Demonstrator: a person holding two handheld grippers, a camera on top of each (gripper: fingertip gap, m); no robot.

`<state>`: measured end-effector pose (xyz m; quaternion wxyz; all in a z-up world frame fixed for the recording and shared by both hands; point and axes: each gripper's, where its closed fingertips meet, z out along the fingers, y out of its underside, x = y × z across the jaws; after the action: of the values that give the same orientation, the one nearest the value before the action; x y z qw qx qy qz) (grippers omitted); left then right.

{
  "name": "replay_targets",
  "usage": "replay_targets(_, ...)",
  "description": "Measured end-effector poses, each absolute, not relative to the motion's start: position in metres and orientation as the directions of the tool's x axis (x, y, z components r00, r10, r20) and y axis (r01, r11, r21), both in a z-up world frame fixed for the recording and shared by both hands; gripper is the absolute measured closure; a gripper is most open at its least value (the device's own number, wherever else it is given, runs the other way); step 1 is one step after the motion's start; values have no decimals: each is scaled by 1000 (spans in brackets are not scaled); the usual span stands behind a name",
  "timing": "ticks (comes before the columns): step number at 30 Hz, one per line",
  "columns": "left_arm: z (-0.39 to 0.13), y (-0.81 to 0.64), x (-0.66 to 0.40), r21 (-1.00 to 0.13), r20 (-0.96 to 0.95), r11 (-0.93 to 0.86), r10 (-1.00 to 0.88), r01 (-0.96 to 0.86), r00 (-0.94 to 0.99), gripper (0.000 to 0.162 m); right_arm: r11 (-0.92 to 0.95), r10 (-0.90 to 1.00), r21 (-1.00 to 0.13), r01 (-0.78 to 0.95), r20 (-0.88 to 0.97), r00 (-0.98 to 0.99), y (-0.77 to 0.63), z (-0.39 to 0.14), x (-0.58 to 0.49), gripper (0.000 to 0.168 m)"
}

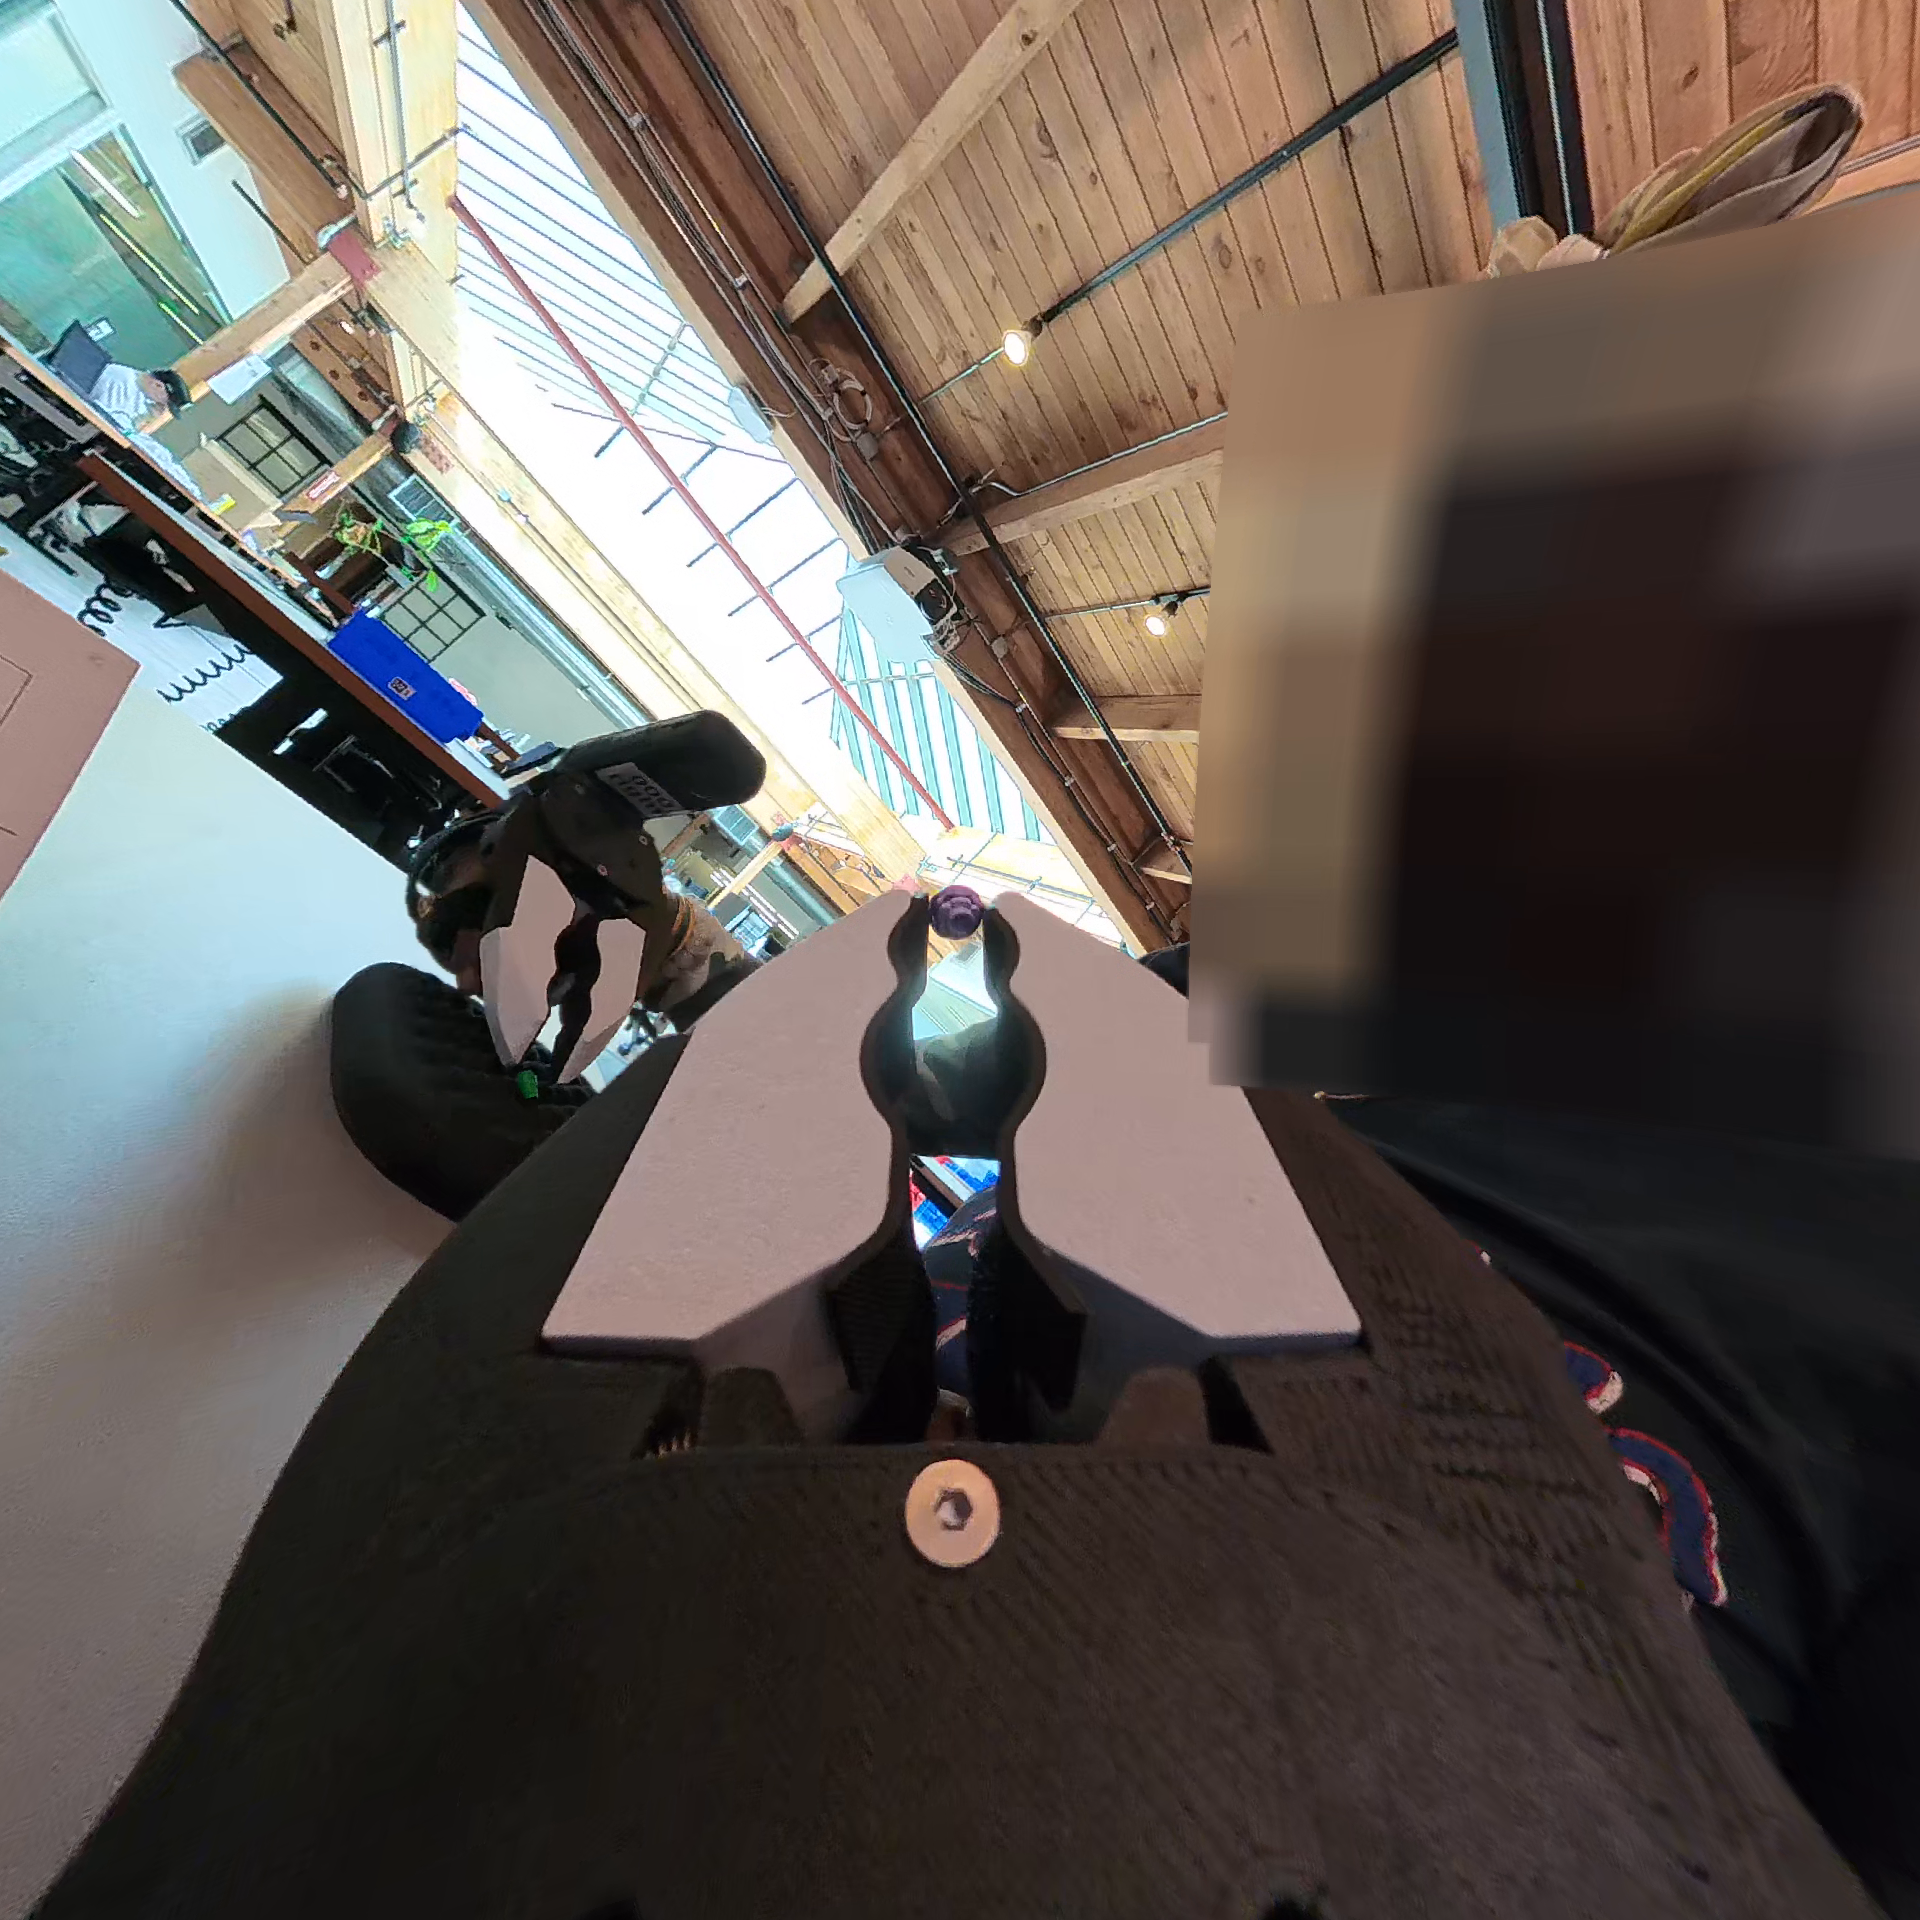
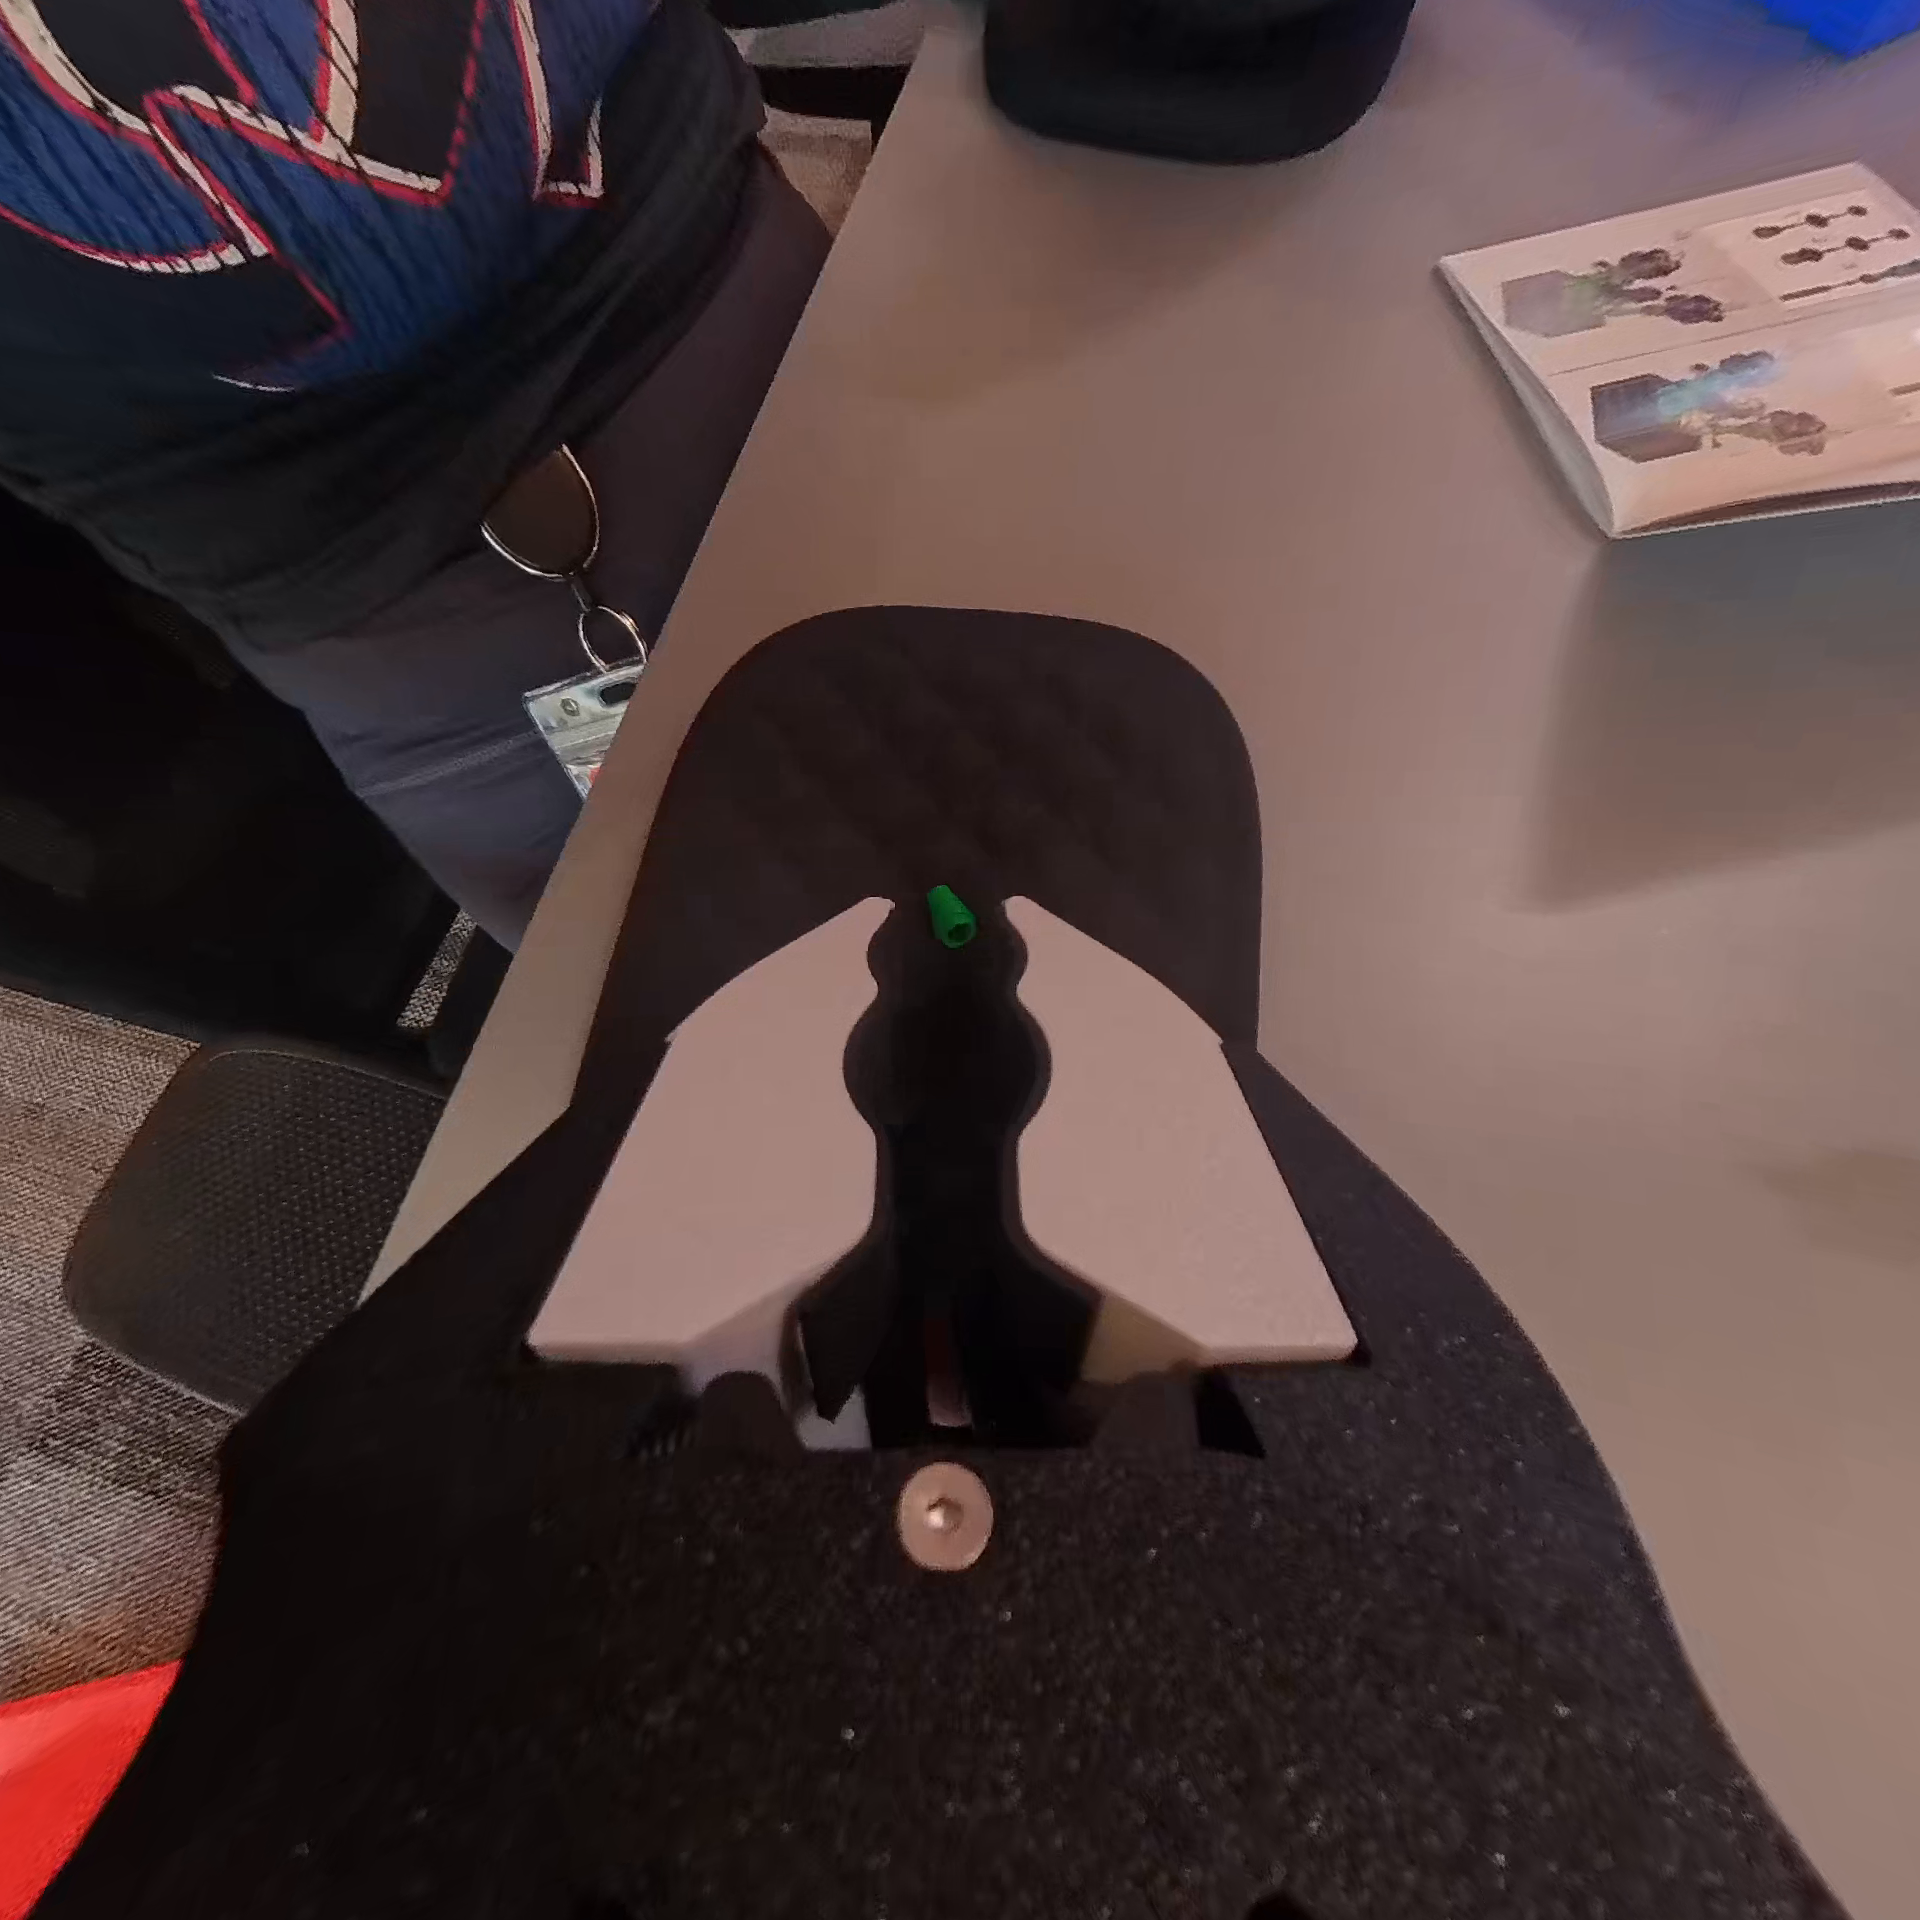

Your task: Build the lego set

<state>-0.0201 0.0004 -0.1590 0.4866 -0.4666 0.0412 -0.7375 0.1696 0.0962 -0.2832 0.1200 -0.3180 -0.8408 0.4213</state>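
Between the tips of the left gripper (image 1: 955, 914), left wrist view: small round purple lego piece (image 1: 954, 911), pinched by both fingertips, held up off the table, gripper tilted up toward the wooden plank ceiling (image 1: 1091, 208). Fingers nearly together, only the piece keeps them apart. Left of and beyond this gripper, the right gripper (image 1: 540, 1049) points down onto a black textured foam mat (image 1: 416, 1091) on the white table (image 1: 156, 987); a tiny green lego piece (image 1: 528, 1086) sits at its tips. To the right, a person's dark sleeve (image 1: 1610, 1299).

Right wrist view: right gripper (image 2: 948, 906) hovers over the same black textured foam mat (image 2: 966, 748), fingers spread a little. Small green cone-shaped lego piece (image 2: 950, 916) lies on the mat in the gap between the 2 tips, tilted; cannot tell if either tip touches it. Mat lies on the grey-looking table (image 2: 1143, 468), near its edge. Far right of the gripper, an open paper instruction booklet (image 2: 1704, 343) lies flat. Upper left, a person's dark, blue-patterned top (image 2: 260, 187) and a clear badge holder (image 2: 577, 717) on a clip.
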Motion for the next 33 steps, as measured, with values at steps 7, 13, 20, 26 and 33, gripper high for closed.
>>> replay_targets(7, -160, 1, -18, -514, 654, -538, -750, 668, -101, 152, 423, 617, -816, 395, -61, -785, 95, -286, 168, 154)
replay_targets(13, -161, 2, -18, -506, 659, -548, -744, 666, -111, 152, 435, 596, -814, 386, -61, -801, 91, -287, 168, 156)
replay_targets(20, -161, 2, -18, -503, 661, -552, -741, 666, -115, 152, 440, 598, -813, 381, -51, -800, 94, -289, 170, 157)
replay_targets(26, -161, 2, -18, -503, 661, -549, -742, 668, -111, 152, 452, 596, -808, 378, -41, -802, 93, -290, 169, 157)
replay_targets(33, -162, 5, -19, -509, 669, -529, -740, 679, -76, 152, 397, 692, -835, 381, 0, -722, 98, -283, 160, 160)
